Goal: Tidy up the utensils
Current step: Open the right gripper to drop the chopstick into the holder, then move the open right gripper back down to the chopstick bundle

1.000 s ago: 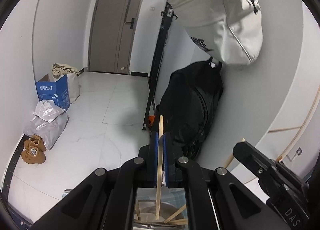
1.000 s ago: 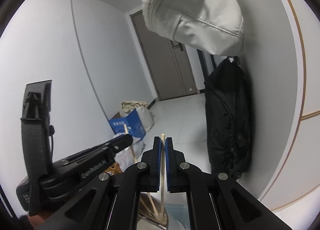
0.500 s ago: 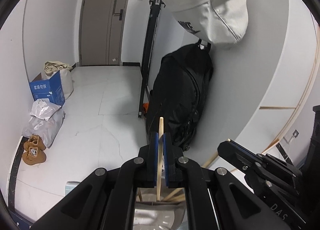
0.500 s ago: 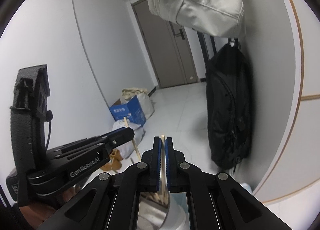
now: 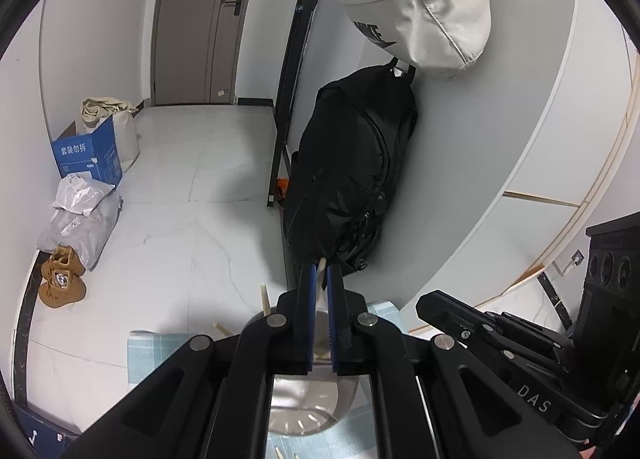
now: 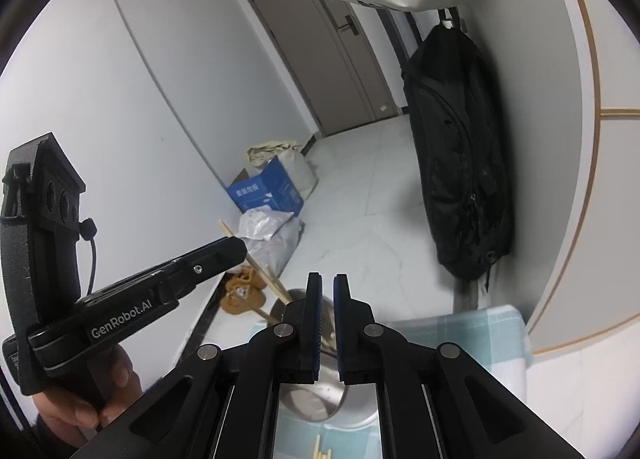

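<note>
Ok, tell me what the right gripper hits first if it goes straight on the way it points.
Most likely the metal cup: it sits just below and ahead of the right gripper, whose tips overlap its rim. Past it there is only floor. Depth is hard to judge in this fisheye view.

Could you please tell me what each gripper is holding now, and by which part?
Left gripper pinches a chopstick near its upper end; right gripper holds nothing.

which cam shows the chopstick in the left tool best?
Right wrist: the chopstick runs side-on through the left tool down toward the metal holder. Left wrist shows only its tip between the pads.
</note>
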Available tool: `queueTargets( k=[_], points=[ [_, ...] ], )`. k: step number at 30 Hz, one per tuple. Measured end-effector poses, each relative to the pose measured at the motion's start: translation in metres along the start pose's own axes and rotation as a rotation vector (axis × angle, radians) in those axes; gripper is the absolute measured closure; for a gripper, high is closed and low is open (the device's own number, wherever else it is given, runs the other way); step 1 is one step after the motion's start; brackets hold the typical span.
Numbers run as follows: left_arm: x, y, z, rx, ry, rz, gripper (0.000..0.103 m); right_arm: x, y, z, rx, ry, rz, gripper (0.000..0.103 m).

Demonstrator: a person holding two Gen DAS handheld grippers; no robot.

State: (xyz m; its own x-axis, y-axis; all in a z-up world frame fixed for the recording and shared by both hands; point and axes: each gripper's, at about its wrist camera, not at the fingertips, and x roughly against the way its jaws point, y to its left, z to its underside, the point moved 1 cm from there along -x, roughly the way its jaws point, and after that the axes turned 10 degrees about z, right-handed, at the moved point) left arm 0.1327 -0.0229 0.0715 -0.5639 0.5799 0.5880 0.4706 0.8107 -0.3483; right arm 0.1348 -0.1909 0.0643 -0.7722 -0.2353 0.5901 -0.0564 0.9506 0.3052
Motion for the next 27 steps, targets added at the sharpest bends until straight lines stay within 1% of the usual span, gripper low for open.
queueTargets(
  k=[3, 6, 8, 9, 14, 16, 18, 21, 23, 25, 27],
  points=[
    [0.003, -0.003, 0.002, -0.004, 0.019, -0.02, 0.101, 0.006, -0.001, 0.002, -0.004, 0.004, -0.001, 0.095],
    [0.011, -0.004, 0.005, 0.0, 0.017, -0.055, 0.1, 0.014, -0.002, 0.004, -0.021, 0.001, 0.011, 0.084],
    [0.016, -0.002, 0.007, 0.012, 0.013, -0.068, 0.1, 0.02, -0.004, 0.006, -0.034, -0.01, 0.017, 0.071],
    [0.019, -0.001, 0.009, 0.021, 0.012, -0.066, 0.1, 0.025, -0.005, 0.009, -0.037, -0.018, 0.023, 0.068],
    [0.029, -0.001, 0.018, 0.036, 0.007, -0.094, 0.098, 0.036, -0.01, 0.019, -0.028, -0.014, 0.041, 0.066],
    [0.034, -0.004, 0.023, 0.038, 0.002, -0.102, 0.096, 0.04, -0.01, 0.022, -0.031, -0.018, 0.042, 0.058],
    [0.037, -0.004, 0.026, 0.039, -0.003, -0.105, 0.095, 0.047, -0.009, 0.027, -0.033, -0.028, 0.045, 0.055],
    [0.042, -0.007, 0.034, 0.032, -0.009, -0.126, 0.084, 0.052, -0.006, 0.034, -0.023, -0.035, 0.046, 0.049],
    [0.046, -0.007, 0.04, 0.035, -0.015, -0.132, 0.068, 0.056, -0.004, 0.039, -0.013, -0.044, 0.049, 0.047],
    [0.05, -0.006, 0.047, 0.039, -0.029, -0.149, 0.058, 0.06, -0.003, 0.045, -0.006, -0.052, 0.049, 0.045],
    [0.053, -0.005, 0.053, 0.046, -0.035, -0.164, 0.055, 0.062, -0.003, 0.051, -0.011, -0.049, 0.044, 0.045]
  ],
)
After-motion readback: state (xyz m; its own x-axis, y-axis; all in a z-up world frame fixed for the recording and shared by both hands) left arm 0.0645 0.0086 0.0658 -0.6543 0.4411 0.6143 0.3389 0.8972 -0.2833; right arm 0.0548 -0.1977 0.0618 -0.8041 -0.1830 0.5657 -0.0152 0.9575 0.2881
